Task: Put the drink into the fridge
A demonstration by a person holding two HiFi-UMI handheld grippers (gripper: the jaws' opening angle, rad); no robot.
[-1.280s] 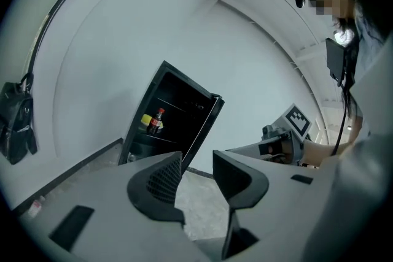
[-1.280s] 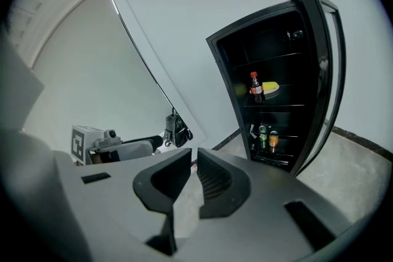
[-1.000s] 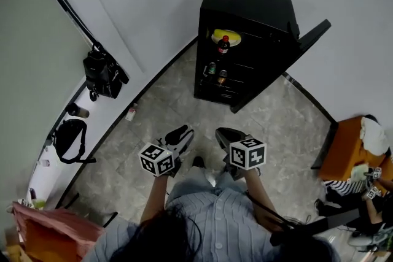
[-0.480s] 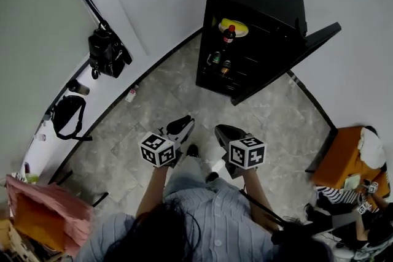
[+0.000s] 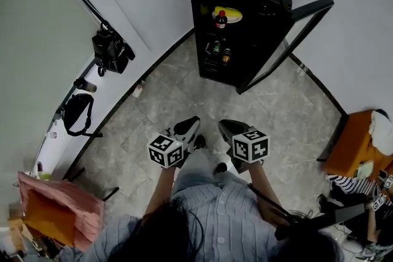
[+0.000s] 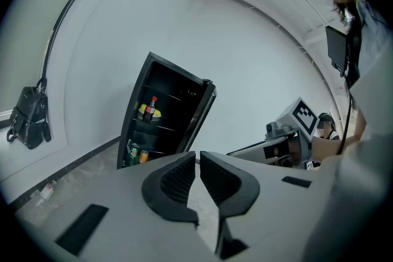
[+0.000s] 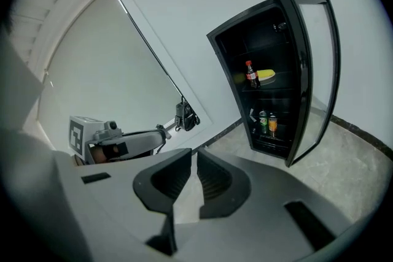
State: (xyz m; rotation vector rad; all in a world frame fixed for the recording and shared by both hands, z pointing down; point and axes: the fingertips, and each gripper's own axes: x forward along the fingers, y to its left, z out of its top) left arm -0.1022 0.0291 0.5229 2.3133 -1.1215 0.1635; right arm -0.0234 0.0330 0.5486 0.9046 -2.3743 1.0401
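The black fridge (image 5: 239, 9) stands against the wall with its glass door (image 5: 288, 40) swung open. A cola bottle (image 5: 221, 19) stands on an upper shelf beside something yellow (image 5: 230, 14). Two cans (image 5: 216, 47) sit on a lower shelf. My left gripper (image 5: 190, 126) and right gripper (image 5: 226, 127) are held side by side in front of the body, well short of the fridge. The left gripper (image 6: 198, 156) has just closed its jaws and is shut on nothing. The right gripper (image 7: 194, 155) is shut too, with nothing between its jaws.
A black bag (image 5: 110, 52) hangs on the left wall, with another bag (image 5: 77, 113) lower down. A small bottle (image 5: 138, 90) lies on the floor by the wall. A pink and orange bag (image 5: 49, 211) sits at the lower left. Orange furniture (image 5: 353, 147) and a seated person are at the right.
The person has moved across the stone floor and the head view has turned. The fridge now sits higher in that view. Both grippers stay together in front of the body.
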